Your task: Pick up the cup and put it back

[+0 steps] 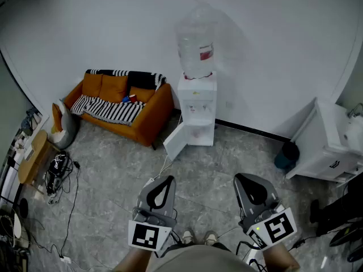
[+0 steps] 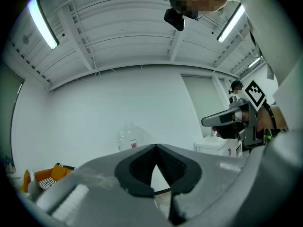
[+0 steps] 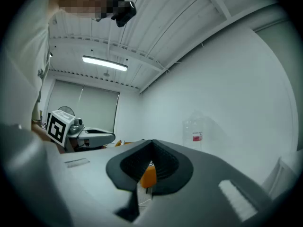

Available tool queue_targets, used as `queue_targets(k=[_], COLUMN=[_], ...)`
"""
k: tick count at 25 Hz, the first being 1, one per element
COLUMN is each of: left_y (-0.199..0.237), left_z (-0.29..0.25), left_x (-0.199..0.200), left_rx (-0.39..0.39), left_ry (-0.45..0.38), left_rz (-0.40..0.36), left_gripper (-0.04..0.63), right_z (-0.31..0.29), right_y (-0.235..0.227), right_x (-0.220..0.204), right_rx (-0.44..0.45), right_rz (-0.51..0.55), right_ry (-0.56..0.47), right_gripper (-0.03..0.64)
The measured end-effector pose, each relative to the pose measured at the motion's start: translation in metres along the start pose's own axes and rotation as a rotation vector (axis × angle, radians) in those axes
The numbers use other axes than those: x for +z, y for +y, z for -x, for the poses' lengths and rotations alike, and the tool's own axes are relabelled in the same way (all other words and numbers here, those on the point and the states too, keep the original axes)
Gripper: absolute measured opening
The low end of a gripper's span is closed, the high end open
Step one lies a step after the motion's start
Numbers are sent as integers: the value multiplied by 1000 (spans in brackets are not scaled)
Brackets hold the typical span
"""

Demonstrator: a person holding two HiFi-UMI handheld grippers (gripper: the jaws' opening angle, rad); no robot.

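left gripper (image 1: 165, 180): jaws pressed together at the tips, nothing between them. right gripper (image 1: 244, 178): the same, tips meeting and empty; the orange sofa (image 1: 122, 103) shows through its gap, far beyond. water dispenser (image 1: 197, 115) straight ahead of both grippers, well apart, its lower door (image 1: 176, 141) swung open. white cabinet (image 1: 324, 146) off to the right gripper's right. cup: too small to pick out in any view.

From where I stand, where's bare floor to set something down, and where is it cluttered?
The widest bare floor lies straight ahead, bordered by the sofa and the dispenser. A smaller patch runs from the dispenser to the bin by the cabinet. The left edge is crowded with cables and a low table.
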State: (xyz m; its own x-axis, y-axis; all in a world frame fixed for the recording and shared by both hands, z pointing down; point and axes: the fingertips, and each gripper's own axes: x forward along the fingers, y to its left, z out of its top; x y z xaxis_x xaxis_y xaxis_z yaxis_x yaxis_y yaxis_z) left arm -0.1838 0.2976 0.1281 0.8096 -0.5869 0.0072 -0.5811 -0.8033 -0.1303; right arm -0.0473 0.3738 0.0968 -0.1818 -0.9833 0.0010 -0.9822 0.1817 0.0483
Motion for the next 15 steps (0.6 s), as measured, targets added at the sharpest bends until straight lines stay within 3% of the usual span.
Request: queue_targets(k=[4, 15], left_y=[6, -3], left_z=[4, 3], left_x=[11, 8], left_rx=[-1, -6], left_ry=[-11, -4], left_rz=[63, 35], left_gripper=[3, 3], right_z=[0, 14], right_y=[1, -6], right_x=[0, 5], right_rx=[-15, -42], right_rz=[-31, -49], right_ry=[-7, -40], right_gripper=[3, 3])
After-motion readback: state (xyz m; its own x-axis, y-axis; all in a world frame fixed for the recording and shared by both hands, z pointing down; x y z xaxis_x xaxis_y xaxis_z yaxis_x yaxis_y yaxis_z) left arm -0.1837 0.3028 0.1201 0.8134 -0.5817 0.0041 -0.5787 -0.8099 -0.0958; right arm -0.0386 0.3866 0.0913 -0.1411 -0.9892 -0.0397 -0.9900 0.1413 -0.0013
